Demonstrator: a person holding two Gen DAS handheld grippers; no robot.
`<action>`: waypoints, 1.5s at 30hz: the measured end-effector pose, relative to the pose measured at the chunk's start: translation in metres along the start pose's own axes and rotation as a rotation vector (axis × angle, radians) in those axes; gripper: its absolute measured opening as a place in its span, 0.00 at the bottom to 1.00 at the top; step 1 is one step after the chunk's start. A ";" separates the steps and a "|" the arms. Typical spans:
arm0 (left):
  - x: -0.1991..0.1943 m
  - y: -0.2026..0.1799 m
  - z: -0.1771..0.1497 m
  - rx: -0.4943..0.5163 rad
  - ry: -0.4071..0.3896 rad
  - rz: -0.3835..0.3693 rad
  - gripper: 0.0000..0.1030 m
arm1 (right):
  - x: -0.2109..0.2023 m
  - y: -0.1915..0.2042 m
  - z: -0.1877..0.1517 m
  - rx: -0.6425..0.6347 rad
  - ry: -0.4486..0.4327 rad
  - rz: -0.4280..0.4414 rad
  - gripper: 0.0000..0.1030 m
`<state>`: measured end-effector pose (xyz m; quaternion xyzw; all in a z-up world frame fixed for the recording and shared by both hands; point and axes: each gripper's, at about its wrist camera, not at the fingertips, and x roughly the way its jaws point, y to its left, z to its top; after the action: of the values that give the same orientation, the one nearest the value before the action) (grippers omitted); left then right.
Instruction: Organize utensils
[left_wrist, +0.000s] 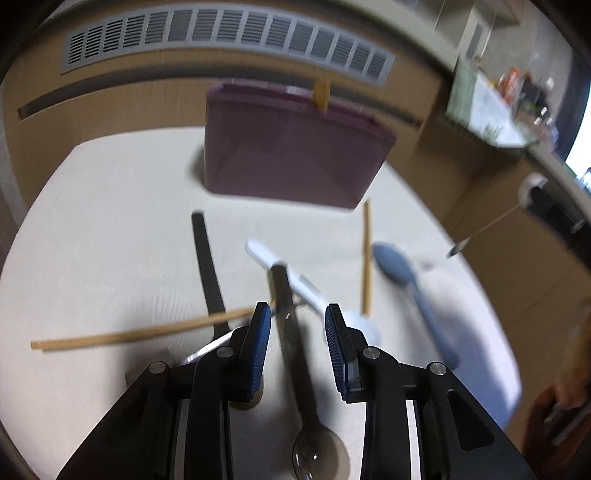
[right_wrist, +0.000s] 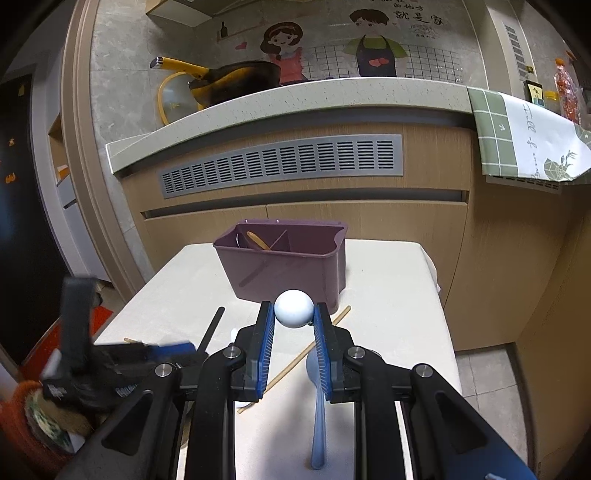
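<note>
My left gripper (left_wrist: 297, 325) hangs open over the white table (left_wrist: 92, 229). A dark-handled metal spoon (left_wrist: 291, 332) lies between its jaws, untouched by the pads. Around it lie a black-handled utensil (left_wrist: 207, 266), a white utensil (left_wrist: 295, 280), a blue-grey spoon (left_wrist: 406, 277) and loose chopsticks (left_wrist: 129, 334). The purple caddy (right_wrist: 284, 266) stands at the back of the table with a wooden utensil (right_wrist: 258, 240) in one compartment. My right gripper (right_wrist: 293, 314) is shut on a white ball-ended utensil (right_wrist: 293, 308), held above the table in front of the caddy.
Wooden cabinets with a grey vent (right_wrist: 280, 162) rise behind the table, under a counter carrying a dark pan (right_wrist: 236, 81). A green-checked cloth (right_wrist: 517, 136) hangs off the counter at right. The table's right edge (right_wrist: 443, 332) drops to a tiled floor.
</note>
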<state>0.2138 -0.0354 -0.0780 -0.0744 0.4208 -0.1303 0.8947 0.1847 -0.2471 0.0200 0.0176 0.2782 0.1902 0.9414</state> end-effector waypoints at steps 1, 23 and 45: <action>0.005 -0.002 -0.002 0.001 0.020 0.029 0.30 | 0.000 -0.001 -0.001 0.002 0.001 -0.001 0.18; -0.048 0.009 0.027 -0.039 -0.149 0.001 0.11 | -0.005 -0.012 0.005 0.055 0.002 0.047 0.18; -0.096 0.006 0.031 -0.008 -0.290 -0.008 0.03 | -0.006 0.004 0.011 0.012 0.002 0.051 0.18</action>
<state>0.1796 0.0001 0.0108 -0.0975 0.2874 -0.1201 0.9452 0.1851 -0.2448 0.0329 0.0299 0.2798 0.2124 0.9358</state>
